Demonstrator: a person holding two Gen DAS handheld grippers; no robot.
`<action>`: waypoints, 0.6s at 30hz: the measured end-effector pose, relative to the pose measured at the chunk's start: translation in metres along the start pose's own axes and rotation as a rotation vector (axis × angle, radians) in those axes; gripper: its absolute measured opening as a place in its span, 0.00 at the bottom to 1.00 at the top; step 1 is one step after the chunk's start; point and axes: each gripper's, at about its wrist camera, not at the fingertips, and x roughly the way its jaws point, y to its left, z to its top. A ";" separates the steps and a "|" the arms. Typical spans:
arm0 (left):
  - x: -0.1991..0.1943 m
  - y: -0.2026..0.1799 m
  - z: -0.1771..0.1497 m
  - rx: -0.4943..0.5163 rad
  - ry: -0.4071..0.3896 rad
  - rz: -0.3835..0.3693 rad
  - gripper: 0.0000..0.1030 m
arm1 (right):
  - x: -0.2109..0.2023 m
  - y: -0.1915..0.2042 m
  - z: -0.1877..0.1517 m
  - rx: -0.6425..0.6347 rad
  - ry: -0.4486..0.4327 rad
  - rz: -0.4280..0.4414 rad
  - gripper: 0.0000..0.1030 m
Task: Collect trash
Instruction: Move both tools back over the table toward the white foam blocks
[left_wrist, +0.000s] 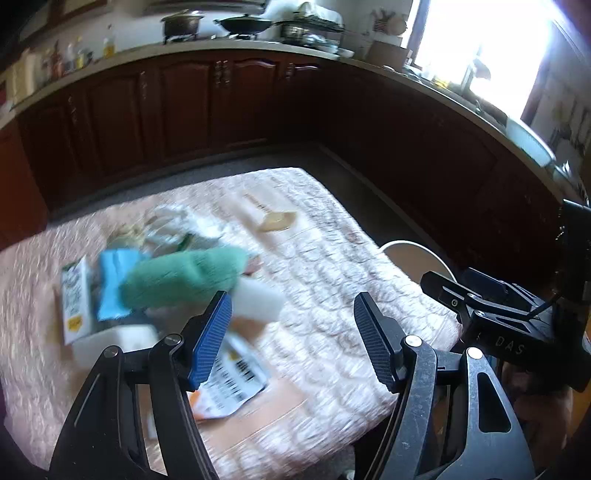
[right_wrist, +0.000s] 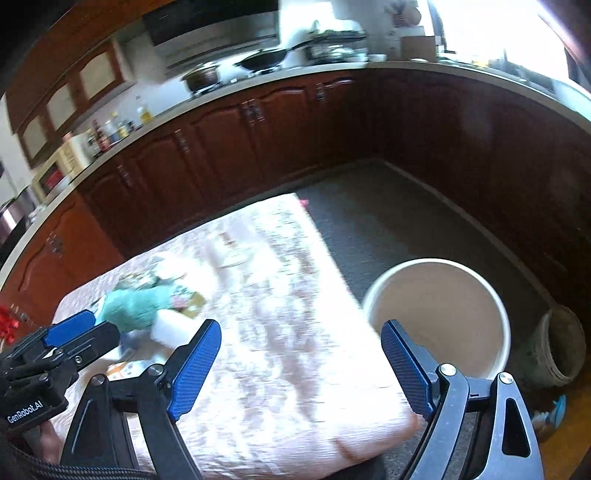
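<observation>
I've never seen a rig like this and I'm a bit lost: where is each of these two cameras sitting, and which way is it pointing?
Left wrist view: rides the left gripper, looking forward and down over the table at the blurred trash pile; its own open fingers show, the right gripper alongside.
Right wrist view: rides the right gripper, looking over the table's right edge towards the white bucket on the floor; its open fingers show, the left gripper at lower left.
Shared: table, pile, bucket, kitchen cabinets.
</observation>
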 end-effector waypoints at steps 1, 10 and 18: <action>-0.004 0.008 -0.003 -0.011 0.000 0.005 0.66 | 0.002 0.008 0.000 -0.015 0.007 0.015 0.84; -0.021 0.094 -0.044 -0.038 0.037 0.053 0.72 | 0.038 0.068 -0.009 -0.141 0.076 0.131 0.85; -0.018 0.148 -0.058 -0.019 0.036 0.097 0.72 | 0.089 0.110 -0.021 -0.260 0.174 0.178 0.85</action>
